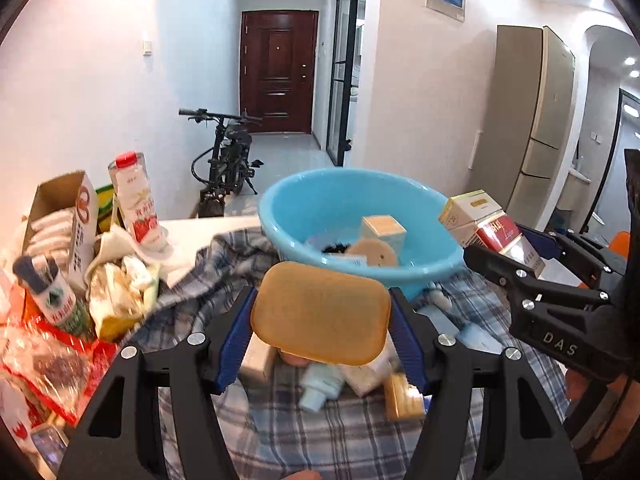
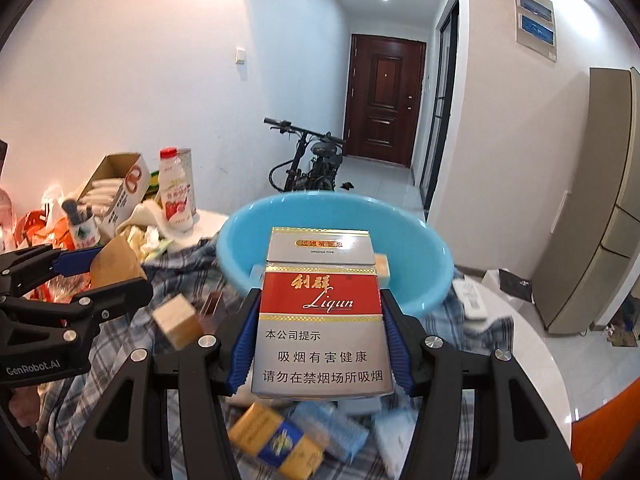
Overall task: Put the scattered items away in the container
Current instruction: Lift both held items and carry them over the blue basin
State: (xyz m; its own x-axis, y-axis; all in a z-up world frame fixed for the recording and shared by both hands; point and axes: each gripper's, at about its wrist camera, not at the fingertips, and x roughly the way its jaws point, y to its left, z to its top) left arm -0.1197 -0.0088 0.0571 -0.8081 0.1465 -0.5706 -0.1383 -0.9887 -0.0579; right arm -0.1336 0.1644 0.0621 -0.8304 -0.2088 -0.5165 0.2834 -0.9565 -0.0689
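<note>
My left gripper (image 1: 322,312) is shut on a tan flat rounded case (image 1: 320,312), held above the plaid cloth (image 1: 280,432) just before the blue basin (image 1: 304,200). My right gripper (image 2: 320,320) is shut on a red and white Liqun cigarette pack (image 2: 320,312), held up in front of the basin (image 2: 416,240). The pack also shows in the left wrist view (image 1: 488,228) at the basin's right rim. The basin holds a small beige box (image 1: 384,228), a round tan disc (image 1: 374,254) and other small items. Loose boxes and a pale tube (image 1: 322,386) lie on the cloth below.
At the left stand a strawberry milk bottle (image 1: 138,200), an open cardboard box (image 1: 60,216), a can (image 1: 56,296) and snack bags (image 1: 44,364). A white remote (image 2: 472,300) lies right of the basin. A yellow and blue pack (image 2: 276,440) lies near. A bicycle (image 1: 228,160) stands behind.
</note>
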